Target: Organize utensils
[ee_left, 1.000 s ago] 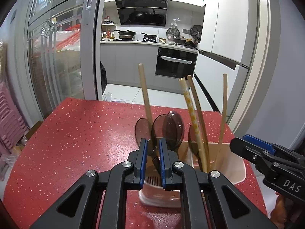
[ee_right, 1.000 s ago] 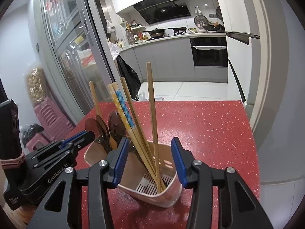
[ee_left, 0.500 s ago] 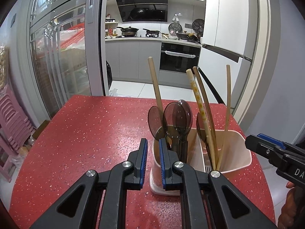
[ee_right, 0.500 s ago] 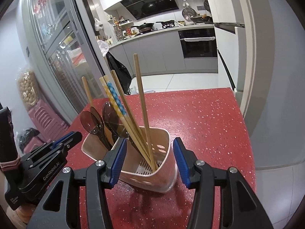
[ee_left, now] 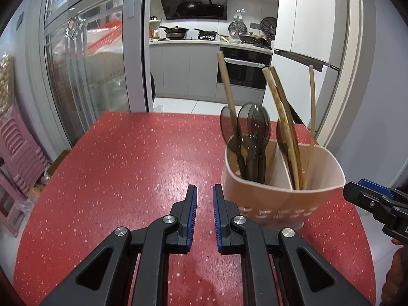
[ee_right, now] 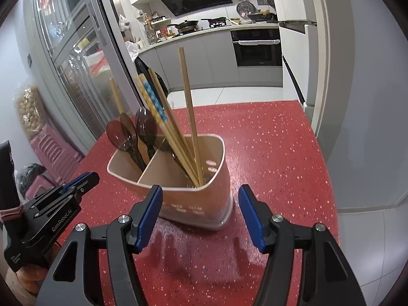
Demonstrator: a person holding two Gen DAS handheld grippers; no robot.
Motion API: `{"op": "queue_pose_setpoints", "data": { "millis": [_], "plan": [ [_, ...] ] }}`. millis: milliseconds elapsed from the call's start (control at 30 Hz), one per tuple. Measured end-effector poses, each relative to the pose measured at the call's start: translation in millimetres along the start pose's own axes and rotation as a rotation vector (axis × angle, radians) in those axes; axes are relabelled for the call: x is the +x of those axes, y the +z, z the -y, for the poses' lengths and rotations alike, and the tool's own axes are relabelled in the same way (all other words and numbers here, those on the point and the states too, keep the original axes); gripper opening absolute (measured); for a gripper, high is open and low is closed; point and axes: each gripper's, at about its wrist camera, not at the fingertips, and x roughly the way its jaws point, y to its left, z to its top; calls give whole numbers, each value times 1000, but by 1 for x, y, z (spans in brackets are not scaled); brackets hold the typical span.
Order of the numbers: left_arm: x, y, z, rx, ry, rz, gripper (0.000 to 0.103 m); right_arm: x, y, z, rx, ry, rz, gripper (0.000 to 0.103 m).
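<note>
The holder (ee_right: 196, 199) stands on the red table (ee_right: 267, 153), chopsticks (ee_right: 190, 117) and spoons (ee_right: 145, 127) inside. Right gripper (ee_right: 200, 214), jaws just widening, straddles nothing; holder at 12. Left gripper (ee_left: 204, 206), marked "GenRoboAI", nearly closed, empty; holder at 2.

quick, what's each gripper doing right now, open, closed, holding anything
Left gripper: nearly closed, a narrow gap, holding nothing.
Right gripper: open, jaws just widened, clear of the utensil holder, holding nothing.
</note>
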Motion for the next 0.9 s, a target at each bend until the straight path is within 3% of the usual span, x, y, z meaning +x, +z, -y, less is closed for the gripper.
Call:
{"op": "queue_pose_setpoints", "data": {
  "millis": [300, 333, 367, 600, 733, 867, 900],
  "plan": [
    [-5, -16, -10, -4, -4, -25, 38, -6, -16, -6, 5, -34, -35, 70],
    [-6, -18, -11, -6, -5, -30, 63, -6, -17, -7, 5, -39, -42, 70],
    [-7, -20, -12, -8, 1, -35, 103, -6, -18, -7, 5, -44, -48, 71],
    [-23, -29, -14, 14, 30, 2, 103, -9, -31, -12, 3, -75, -72, 80],
    [-29, -33, -14, 15, 29, 9, 103, -17, -40, -17, -11, -138, -32, 86],
    [-33, -39, -12, 19, 25, 21, 103, -28, -45, -22, -18, -164, 33, 103],
    [-35, -40, -12, 18, 24, 27, 103, -32, -47, -22, -14, -160, 60, 103]
  ]
}}
